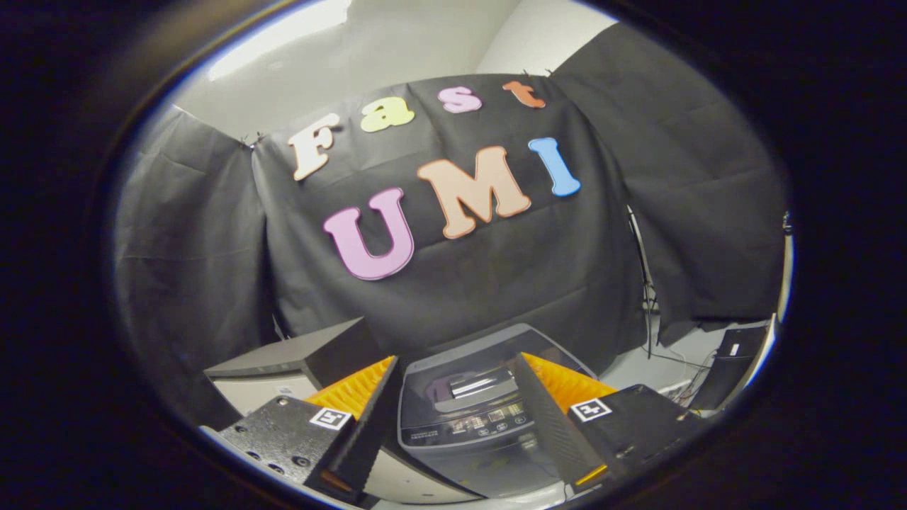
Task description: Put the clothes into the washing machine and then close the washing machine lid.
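Note:
A small grey top-loading washing machine (489, 453) stands below and just beyond my fingers, framed in the gap between them. Its dark glossy lid (468, 379) lies flat and shut, with reflections on it. A strip of buttons (489, 421) runs along the machine's near edge. My gripper (457, 361) is open wide above the machine, holding nothing. One finger (358, 407) stands left of the lid and the other finger (560, 404) right of it. Neither touches the machine.
Left of the machine a dark grey box (297, 354) rests on a white cabinet (258, 393). To the right, a black box (733, 361) and loose cables (666, 358) lie on the pale floor. The black cloth wall (496, 283) hangs close behind the machine.

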`<act>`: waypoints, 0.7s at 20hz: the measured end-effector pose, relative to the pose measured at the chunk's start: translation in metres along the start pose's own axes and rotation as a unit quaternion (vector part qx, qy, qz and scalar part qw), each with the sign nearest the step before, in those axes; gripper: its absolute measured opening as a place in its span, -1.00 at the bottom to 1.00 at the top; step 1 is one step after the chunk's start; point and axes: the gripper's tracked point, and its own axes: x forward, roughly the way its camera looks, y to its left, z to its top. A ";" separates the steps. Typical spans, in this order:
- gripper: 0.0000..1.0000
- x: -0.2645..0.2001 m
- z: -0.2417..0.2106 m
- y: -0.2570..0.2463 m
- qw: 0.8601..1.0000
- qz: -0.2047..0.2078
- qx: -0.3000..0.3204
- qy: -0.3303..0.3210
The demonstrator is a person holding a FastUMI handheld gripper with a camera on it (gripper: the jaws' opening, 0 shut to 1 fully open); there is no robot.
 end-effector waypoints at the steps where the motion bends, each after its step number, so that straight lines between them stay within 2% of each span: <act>1: 0.93 -0.006 0.002 0.007 1.000 0.006 0.001 -0.006; 7: 0.93 -0.032 -0.002 0.051 0.998 0.064 -0.009 -0.019; 14: 0.92 -0.059 0.023 0.073 0.993 0.071 -0.081 -0.055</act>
